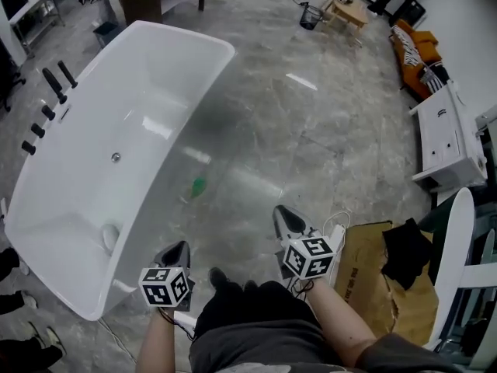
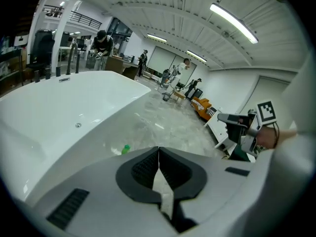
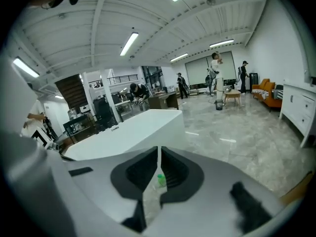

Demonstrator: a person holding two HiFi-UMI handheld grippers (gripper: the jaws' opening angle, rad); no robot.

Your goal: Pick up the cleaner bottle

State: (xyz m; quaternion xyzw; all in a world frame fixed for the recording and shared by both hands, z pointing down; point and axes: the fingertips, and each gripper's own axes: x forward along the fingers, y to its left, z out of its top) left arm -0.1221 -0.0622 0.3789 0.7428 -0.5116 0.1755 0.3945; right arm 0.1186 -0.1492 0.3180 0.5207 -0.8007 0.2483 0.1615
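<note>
Closed hand-held gripper (image 2: 159, 151); bottle (image 2: 126, 149), seemingly, ahead.

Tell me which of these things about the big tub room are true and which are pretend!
1. The cleaner bottle with the green cap is on the floor beside the bathtub. True.
2. The right gripper is holding the bottle. False: its jaws are shut on nothing, and the bottle is on the floor, away from it.
3. The left gripper has its jaws wide open. False: they are shut together.
4. A black cloth lies on the brown cardboard. True.
5. The bathtub is orange. False: it is white.
</note>
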